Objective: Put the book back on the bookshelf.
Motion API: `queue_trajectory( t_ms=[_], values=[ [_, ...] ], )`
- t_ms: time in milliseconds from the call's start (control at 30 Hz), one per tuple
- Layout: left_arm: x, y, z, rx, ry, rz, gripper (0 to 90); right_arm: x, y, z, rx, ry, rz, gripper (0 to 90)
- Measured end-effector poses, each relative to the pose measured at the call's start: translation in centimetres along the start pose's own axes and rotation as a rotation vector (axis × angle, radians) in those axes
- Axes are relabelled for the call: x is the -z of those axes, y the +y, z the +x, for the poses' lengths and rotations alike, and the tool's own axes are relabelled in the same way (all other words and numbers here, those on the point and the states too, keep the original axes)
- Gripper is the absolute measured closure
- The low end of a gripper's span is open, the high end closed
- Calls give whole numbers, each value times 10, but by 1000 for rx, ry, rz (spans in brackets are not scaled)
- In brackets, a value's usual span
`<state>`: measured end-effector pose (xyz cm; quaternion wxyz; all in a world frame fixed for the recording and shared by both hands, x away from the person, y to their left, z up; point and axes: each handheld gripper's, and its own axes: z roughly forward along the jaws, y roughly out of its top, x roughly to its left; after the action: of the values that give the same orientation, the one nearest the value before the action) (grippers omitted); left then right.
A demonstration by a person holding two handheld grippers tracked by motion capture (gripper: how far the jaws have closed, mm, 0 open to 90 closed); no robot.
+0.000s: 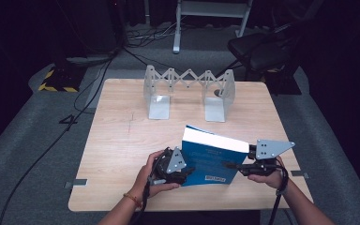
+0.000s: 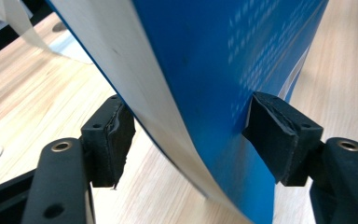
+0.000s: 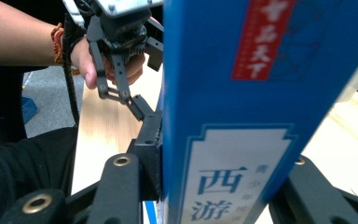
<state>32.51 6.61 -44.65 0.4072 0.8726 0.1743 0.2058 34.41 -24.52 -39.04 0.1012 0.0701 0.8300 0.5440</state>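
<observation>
A blue book (image 1: 211,157) with white page edges stands tilted on the wooden table (image 1: 122,131), near its front edge. My left gripper (image 1: 187,171) is at the book's lower left corner. In the left gripper view the book (image 2: 205,70) runs between the jaws of that gripper (image 2: 189,135): one pad (image 2: 275,135) touches the blue cover, the other pad (image 2: 109,140) stands a little off the white pages. My right gripper (image 1: 229,165) is shut on the book's right side. In the right gripper view the spine (image 3: 242,93) with its red and white labels sits clamped in the right gripper (image 3: 223,186), with the left gripper (image 3: 147,79) beyond it.
A folding metal book rack (image 1: 187,89) with two upright ends stands at the table's far side, with bare wood between it and the book. Behind the table on the floor are cables (image 1: 98,79) and a dark chair (image 1: 262,51).
</observation>
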Motion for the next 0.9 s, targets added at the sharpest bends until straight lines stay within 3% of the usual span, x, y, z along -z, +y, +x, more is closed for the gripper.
queue_trajectory(
  t_ms=[133,233,300,333,400,567,600,767,867,900],
  values=[
    [1,-18,1,-37,-59,99,340,-1,1,1,-10,-3,-3,601],
    [3,-30,3,-19,-61,143,299,-2,2,1,-8,-4,-2,601],
    [8,-42,7,22,-68,156,284,-3,3,2,-10,-4,-1,601],
    [13,-52,12,64,-61,155,269,-3,3,2,-11,-6,-1,601],
    [17,-59,17,96,-57,156,257,-4,3,2,-14,-6,-2,602],
    [23,-76,26,140,-19,193,233,-3,3,2,-25,-4,-8,603],
    [25,-85,29,147,13,218,232,-3,3,3,-18,-1,-11,603],
    [31,-103,43,229,38,193,222,-4,4,5,-27,-18,-12,609],
    [31,-110,48,300,14,178,201,-5,6,8,-41,-40,-4,613],
    [31,-110,50,307,15,182,199,-5,6,8,-43,-41,-2,614]
  ],
)
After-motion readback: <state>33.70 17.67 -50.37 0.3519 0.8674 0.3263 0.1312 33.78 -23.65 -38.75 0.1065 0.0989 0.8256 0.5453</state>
